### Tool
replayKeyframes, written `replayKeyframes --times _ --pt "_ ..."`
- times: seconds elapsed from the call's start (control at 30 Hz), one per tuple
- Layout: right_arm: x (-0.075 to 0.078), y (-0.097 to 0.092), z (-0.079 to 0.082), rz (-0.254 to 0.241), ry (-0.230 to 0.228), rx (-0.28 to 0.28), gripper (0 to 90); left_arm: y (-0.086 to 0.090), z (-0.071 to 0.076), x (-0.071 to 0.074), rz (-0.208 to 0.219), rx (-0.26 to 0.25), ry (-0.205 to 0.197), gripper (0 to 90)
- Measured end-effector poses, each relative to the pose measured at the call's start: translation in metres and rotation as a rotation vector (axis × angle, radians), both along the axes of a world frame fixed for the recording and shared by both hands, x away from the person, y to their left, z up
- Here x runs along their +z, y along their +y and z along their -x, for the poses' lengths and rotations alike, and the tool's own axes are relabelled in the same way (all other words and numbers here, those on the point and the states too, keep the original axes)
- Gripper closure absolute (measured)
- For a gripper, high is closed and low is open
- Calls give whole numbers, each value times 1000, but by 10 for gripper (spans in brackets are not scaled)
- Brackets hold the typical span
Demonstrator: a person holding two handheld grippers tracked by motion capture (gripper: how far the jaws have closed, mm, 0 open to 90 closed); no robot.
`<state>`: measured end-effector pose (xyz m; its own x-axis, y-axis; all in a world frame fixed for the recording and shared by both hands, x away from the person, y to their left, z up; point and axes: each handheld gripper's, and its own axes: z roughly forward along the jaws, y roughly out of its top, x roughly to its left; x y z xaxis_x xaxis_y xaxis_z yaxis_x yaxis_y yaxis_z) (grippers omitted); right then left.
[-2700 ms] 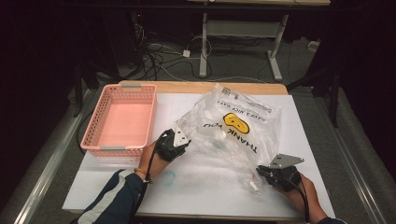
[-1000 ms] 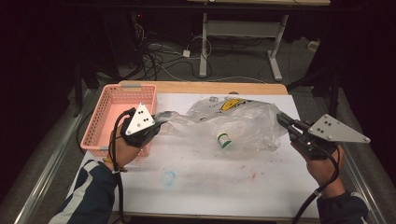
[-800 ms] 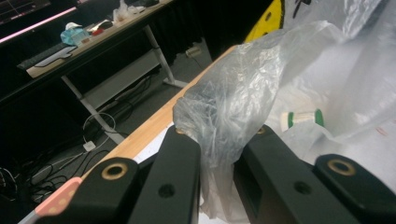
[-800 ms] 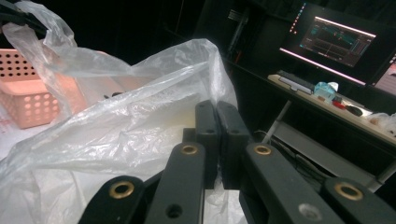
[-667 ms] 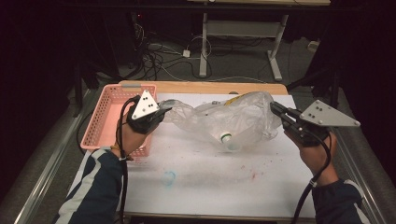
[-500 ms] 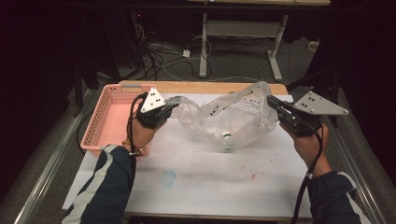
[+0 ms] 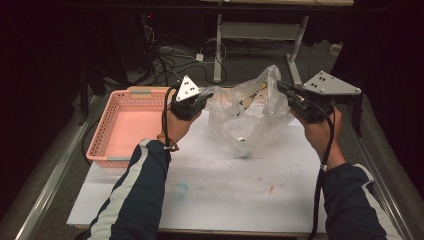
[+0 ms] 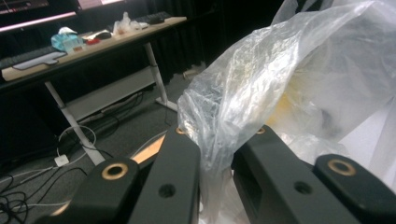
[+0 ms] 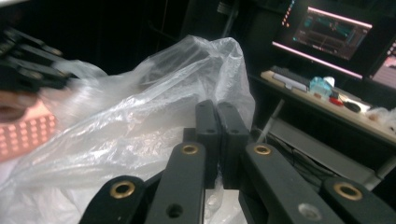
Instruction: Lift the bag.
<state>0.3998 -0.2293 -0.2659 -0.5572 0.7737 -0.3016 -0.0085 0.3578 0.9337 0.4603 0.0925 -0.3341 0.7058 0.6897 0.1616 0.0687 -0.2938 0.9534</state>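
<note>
Item: clear plastic bag (image 7: 247,112), printed in yellow, hanging above the white table top (image 7: 240,190) near the table's twelve o'clock edge, strung between two hand-held grippers. Something small and dark sits in its sagging bottom, which hangs low to the table; what it is cannot be made out.

Left gripper (image 7: 202,97): at the bag's nine o'clock, jaws clenched on a gathered fold of the film, seen bunched between the black jaws in the left gripper view (image 8: 219,140).

Right gripper (image 7: 282,90): at the bag's three o'clock, jaws pressed together on the opposite edge; the right gripper view has film (image 9: 140,121) draped up to the pinch.

Purpose, as judged: opposite edges held high and apart so the contents slide to the lowest point and the bag hangs as a pouch, ready to be carried or tipped.

Pink basket (image 7: 132,125): empty, at the table's nine o'clock, just beside the left hand; a likely destination.
</note>
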Motion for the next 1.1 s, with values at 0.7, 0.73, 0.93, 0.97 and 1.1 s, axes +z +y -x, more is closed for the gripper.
replayKeyframes --times 0.7,0.73,0.93,0.97,1.1 --pt "91 1 21 -82 -143 1 900 -2 0 57 48 19 -57 876" --pt "93 -1 20 -84 -140 -5 900 -3 -1 58 44 24 -60 877" --pt "84 -14 -3 -64 -98 -79 900 -10 -11 55 33 46 -38 873" --pt "80 -16 -8 -57 -85 -89 900 -11 -13 53 24 47 -30 872" --pt "59 -25 -28 -44 -34 -130 900 -13 -21 47 4 73 -20 873"
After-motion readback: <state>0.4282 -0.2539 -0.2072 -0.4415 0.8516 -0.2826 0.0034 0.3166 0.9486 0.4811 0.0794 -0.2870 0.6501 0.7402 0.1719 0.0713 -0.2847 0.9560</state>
